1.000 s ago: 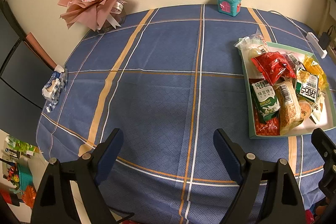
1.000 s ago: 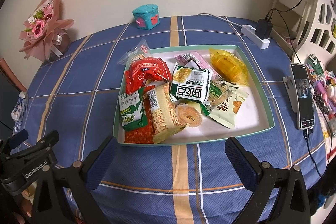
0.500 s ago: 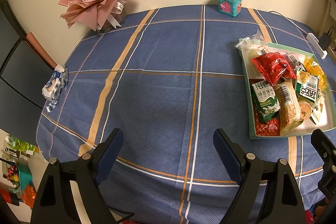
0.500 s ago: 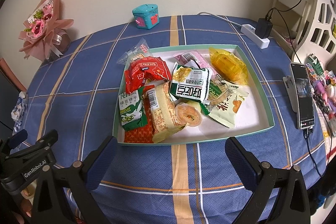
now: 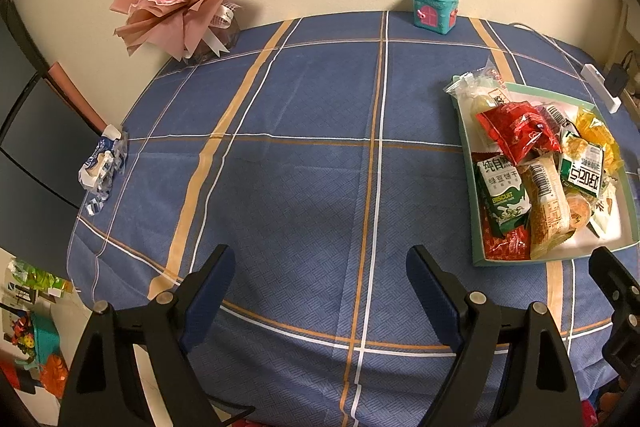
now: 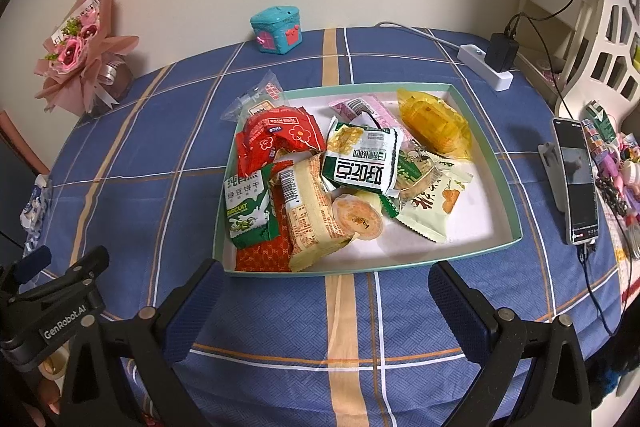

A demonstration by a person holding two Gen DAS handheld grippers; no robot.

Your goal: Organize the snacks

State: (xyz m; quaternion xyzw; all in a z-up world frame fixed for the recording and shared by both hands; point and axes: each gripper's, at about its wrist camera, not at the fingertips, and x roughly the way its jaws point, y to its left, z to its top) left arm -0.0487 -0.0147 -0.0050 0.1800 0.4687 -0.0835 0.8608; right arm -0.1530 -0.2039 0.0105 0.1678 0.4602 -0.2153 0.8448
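Table (image 5: 304, 187) under a blue plaid cloth with orange and white stripes took most of the room; its left half lay bare. Shallow rectangular tray with a teal rim and white floor (image 6: 516, 227) sat on the right side. All the snack packets were heaped toward the tray's left and middle, overlapping, so nothing looked sorted by type. A clear plastic packet (image 6: 256, 99) hung over the far-left rim, half out. Biggest pieces: red flower-print bag (image 6: 280, 137), white-and-green packet with bold black lettering (image 6: 362, 163), translucent yellow wrapper (image 6: 434, 125), green biscuit packet (image 6: 246, 209). Small round orange jelly cup (image 6: 357, 219) was wedged mid-pile.

Left hand-held gripper (image 5: 320, 287) hovered over bare cloth, fingers wide apart, holding nothing. Right hand-held gripper (image 6: 324, 297) sat just short of the tray's near rim, also spread and empty, probably lined up for access to the pile. A heap in a tray would fit either gathered-up or awaiting sorting; can't tell which.
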